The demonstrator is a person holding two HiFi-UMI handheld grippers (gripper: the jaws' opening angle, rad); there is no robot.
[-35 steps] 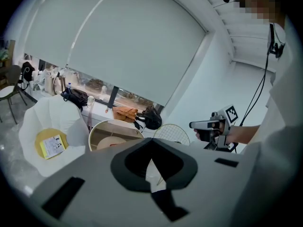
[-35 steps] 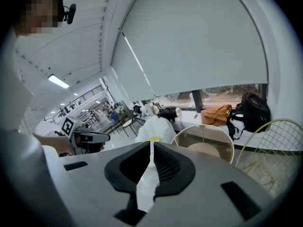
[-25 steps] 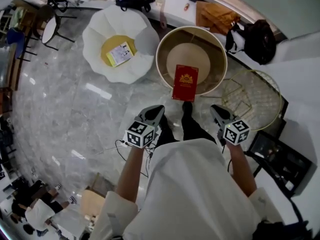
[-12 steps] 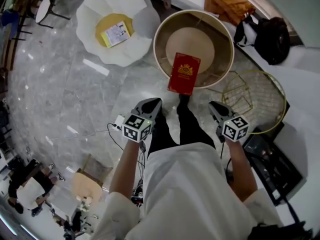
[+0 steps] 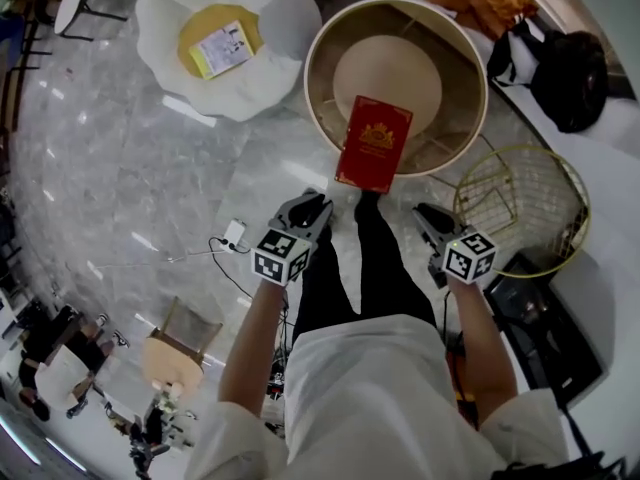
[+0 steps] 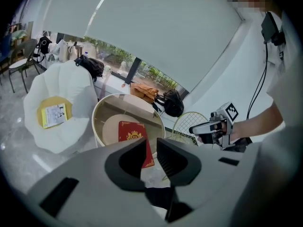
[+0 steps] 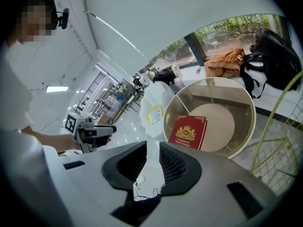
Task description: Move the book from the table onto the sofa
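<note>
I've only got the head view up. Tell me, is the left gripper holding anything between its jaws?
Observer: No. The left gripper view shows the left gripper with a slim gap between its jaws, which are opening, and nothing in it.
Operator: And the right one?
Observer: The right gripper looks the same in its own view: jaws opening, slim gap, empty.
Operator: Does the sofa have a back?
Observer: Yes. In the left gripper view the white sofa has a scalloped back rising above its yellow cushion.
</note>
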